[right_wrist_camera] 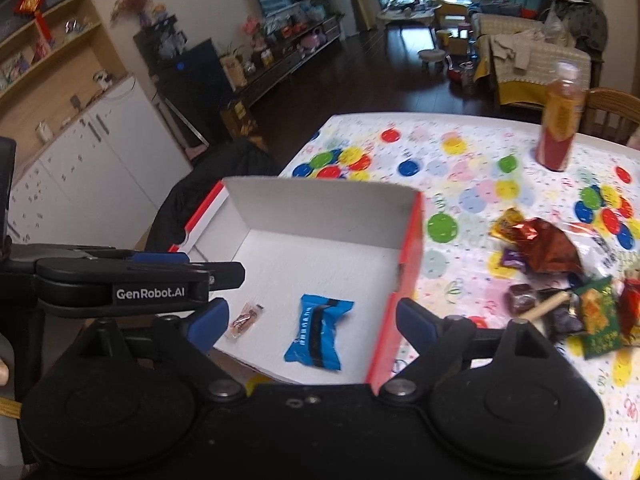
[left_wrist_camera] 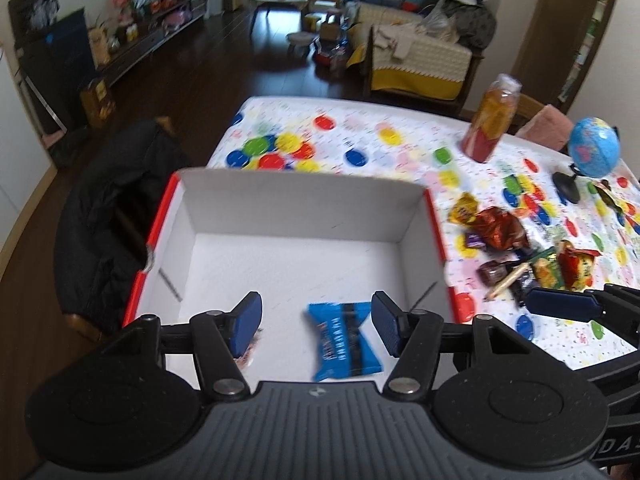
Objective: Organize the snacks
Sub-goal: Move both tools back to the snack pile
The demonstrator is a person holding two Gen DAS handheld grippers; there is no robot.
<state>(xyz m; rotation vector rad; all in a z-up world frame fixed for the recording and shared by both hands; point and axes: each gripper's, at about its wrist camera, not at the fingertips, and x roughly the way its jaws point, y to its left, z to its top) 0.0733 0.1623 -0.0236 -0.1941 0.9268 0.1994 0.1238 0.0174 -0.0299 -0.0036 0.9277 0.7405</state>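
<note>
- Snacks sit in two places: a blue packet [left_wrist_camera: 345, 340] lies flat on the white floor of the box [left_wrist_camera: 304, 204], low in the left wrist view, and a heap of wrappers [left_wrist_camera: 524, 252] lies on the spotted tablecloth [left_wrist_camera: 360, 128] at the right of that frame, well apart from the box.
- Left gripper [left_wrist_camera: 316, 324] hangs over the near part of the box with its jaws released; the blue packet shows between its blue pads [left_wrist_camera: 248, 326], but neither pad presses on it.
- Right gripper [right_wrist_camera: 308, 322] is also released and wide, holding nothing; in its own view the left finger stands over the box floor and the right finger over the red side wall.
- A small pinkish sweet [right_wrist_camera: 245, 319] in clear wrap lies on the box floor, left of the blue packet [right_wrist_camera: 318, 334] and apart from it.
- The box [right_wrist_camera: 320, 204] is white inside with red outer edges and stands at the near left corner of the table.
- A tall orange bottle [left_wrist_camera: 491, 118] stands upright at the upper right of the left wrist view, and a small blue globe [left_wrist_camera: 594, 148] on a black stand is further right.
- The heap includes a crumpled red-brown foil bag [right_wrist_camera: 548, 246], a green packet [right_wrist_camera: 600, 318] and a wooden stick [right_wrist_camera: 548, 308] among dark wrapped sweets.
</note>
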